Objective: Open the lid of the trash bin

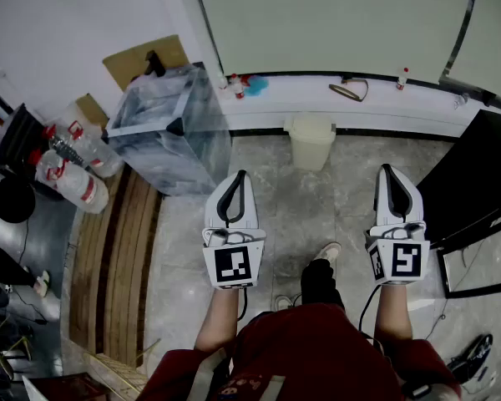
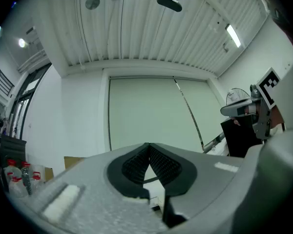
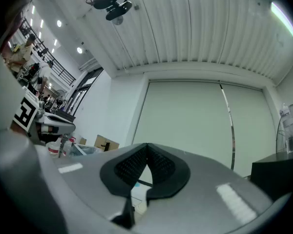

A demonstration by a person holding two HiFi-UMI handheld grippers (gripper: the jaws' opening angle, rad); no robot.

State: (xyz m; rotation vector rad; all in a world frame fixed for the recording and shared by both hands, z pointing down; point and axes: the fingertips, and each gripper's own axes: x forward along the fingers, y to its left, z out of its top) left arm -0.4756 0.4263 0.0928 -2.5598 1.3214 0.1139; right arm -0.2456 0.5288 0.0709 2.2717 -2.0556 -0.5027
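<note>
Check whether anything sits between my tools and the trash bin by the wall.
Nothing visible does: only bare floor lies between the left tool, the right tool and the trash bin, its lid shut.

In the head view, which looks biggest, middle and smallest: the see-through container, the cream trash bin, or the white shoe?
1. see-through container
2. cream trash bin
3. white shoe
The gaps in size are plain, so none tie.
</note>
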